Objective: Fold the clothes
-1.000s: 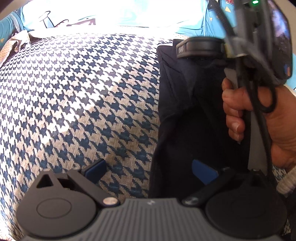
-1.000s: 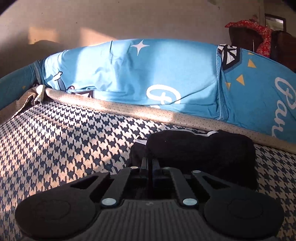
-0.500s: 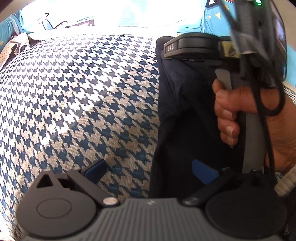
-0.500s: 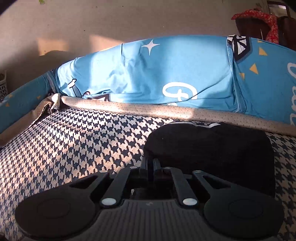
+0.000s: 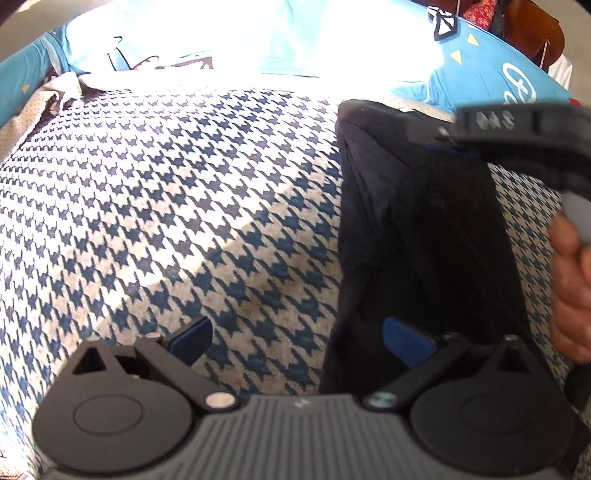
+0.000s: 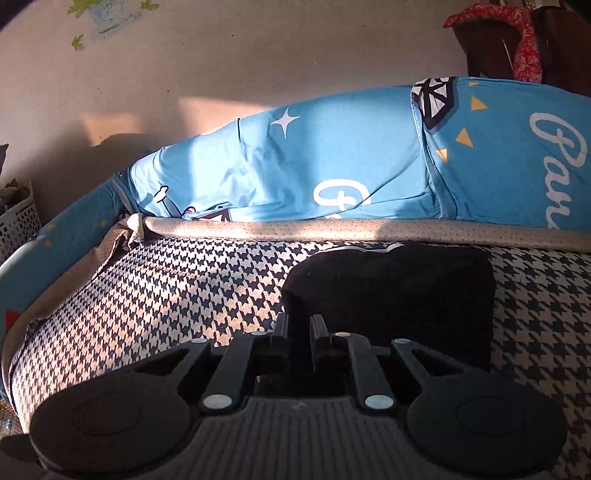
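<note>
A dark navy garment [image 5: 413, 229] lies folded in a long strip on the houndstooth blanket [image 5: 166, 192]. My left gripper [image 5: 297, 339] is open low over the blanket. Its left blue pad is over bare blanket and its right pad over the garment's near left edge. At the garment's far end is my right gripper [image 5: 436, 138], held by a hand [image 5: 570, 291]. In the right wrist view the garment [image 6: 391, 288] is a dark folded block, and the right gripper [image 6: 298, 326] is shut with dark cloth between its fingers.
Blue printed bedding [image 6: 332, 166] is heaped along the far side behind a beige dotted hem [image 6: 332, 229]. A white perforated basket [image 6: 18, 225] stands at the left by the wall. Dark furniture with a red cloth [image 6: 517, 33] is at the far right.
The right gripper and its hand have moved right and away in the left wrist view. The right wrist view has risen and shows more wall. The left gripper has stayed open in place.
</note>
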Demonstrator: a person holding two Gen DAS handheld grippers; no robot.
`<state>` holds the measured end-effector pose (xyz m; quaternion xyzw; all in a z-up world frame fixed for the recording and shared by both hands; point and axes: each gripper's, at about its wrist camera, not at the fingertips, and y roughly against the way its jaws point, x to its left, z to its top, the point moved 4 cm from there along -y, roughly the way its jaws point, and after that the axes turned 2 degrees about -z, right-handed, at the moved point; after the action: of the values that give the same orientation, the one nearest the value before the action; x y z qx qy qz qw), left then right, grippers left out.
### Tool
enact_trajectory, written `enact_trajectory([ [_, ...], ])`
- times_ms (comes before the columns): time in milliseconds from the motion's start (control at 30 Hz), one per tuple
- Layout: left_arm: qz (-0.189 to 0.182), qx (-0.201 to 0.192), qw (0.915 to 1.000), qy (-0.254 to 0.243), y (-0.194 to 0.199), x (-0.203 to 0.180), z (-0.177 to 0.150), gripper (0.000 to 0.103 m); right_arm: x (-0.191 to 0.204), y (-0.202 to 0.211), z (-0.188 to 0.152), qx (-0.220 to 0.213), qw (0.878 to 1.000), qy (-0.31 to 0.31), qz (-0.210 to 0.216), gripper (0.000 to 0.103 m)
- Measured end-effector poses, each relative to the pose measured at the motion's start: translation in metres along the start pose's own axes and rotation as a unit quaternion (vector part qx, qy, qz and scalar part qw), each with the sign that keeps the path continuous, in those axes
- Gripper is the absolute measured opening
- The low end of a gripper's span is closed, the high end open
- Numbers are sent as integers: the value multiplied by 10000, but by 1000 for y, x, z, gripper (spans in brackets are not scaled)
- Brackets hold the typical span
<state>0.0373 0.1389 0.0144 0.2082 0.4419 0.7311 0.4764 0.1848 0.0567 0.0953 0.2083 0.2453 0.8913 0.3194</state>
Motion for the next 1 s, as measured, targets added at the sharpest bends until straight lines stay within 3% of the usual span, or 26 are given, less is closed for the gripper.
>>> enact_trajectory([
  [200,171,-86,9997,122,-4,4,9,103,-11,6,-20,412,9986,195,-263,13],
  [300,227,-119,9996,138,-11,29,-7,103,-9,6,-31,595,9977,287,-151,13],
  [433,345,-235,9989,212,1,32,-8,103,5,9,-37,642,9965,413,348,13],
  [600,489,-306,9982,187,1,35,-5,103,22,1,-47,779,9929,669,600,13],
  [867,518,-156,9982,260,-7,41,-1,103,21,-10,-50,837,9933,659,446,19],
  [1000,521,-170,9981,284,-7,41,0,103,17,-1,-46,821,9950,351,439,23],
])
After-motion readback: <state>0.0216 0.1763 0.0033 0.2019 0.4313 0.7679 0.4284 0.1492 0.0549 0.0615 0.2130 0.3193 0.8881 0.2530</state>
